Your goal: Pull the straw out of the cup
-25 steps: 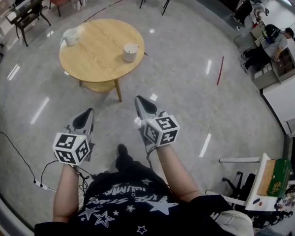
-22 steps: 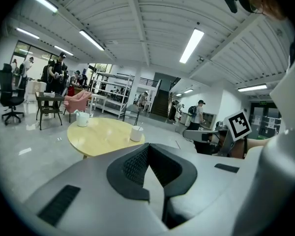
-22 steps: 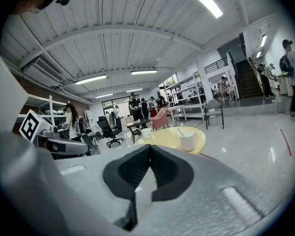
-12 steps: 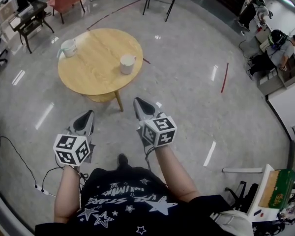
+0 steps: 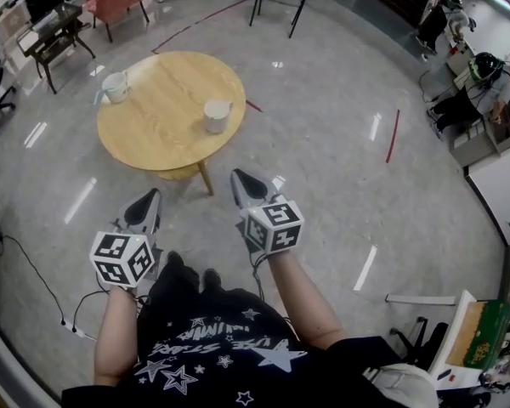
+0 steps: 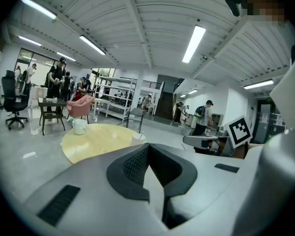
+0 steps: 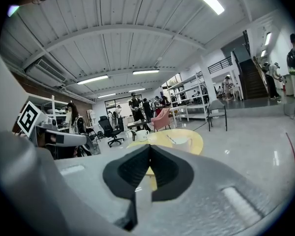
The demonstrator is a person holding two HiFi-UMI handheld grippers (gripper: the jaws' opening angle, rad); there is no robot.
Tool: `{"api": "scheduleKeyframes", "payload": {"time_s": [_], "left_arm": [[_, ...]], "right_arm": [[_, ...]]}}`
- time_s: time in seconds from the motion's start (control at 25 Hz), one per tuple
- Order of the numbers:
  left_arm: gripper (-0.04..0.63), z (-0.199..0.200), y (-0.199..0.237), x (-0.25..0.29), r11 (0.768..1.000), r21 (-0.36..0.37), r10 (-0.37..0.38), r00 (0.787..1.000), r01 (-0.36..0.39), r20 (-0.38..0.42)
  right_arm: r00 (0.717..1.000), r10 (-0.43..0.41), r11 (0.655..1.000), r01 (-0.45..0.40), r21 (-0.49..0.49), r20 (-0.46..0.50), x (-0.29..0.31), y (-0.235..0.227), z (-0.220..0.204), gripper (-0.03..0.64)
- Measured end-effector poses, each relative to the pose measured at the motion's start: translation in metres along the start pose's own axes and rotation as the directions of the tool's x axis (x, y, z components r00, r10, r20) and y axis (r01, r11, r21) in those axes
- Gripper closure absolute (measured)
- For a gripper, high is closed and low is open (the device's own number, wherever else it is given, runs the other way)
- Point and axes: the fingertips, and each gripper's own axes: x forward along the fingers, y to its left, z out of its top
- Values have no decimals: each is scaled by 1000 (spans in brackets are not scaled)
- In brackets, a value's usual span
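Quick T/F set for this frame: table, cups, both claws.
1. The round wooden table carries two white cups, a nearer cup and a farther cup. True.
2. The two cups touch each other. False: they stand well apart.
3. The left claw grips a cup. False: it is shut, empty and short of the table.
4. The right claw has its jaws together. True.

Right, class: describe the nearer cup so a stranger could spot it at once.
Start at the round wooden table. Two white cups stand on it. Yours is the right-hand cup, the nearer one in the head view; the other cup sits at the far left edge.
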Motion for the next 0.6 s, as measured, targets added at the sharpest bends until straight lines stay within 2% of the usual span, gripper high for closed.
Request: {"api": "scheduleKeyframes", "payload": {"time_s": [0.28,0.6], "left_arm": [[589,3,14,15,1000,-14,-4,1000,3,-5],[589,10,32,49,999,-18,-48,999,47,-16]], "right_arm": [[1000,-18,1000,18,-3,-7,14,-8,2,617],[998,-60,998,60,-11,-25,43,-25,5,617]]}}
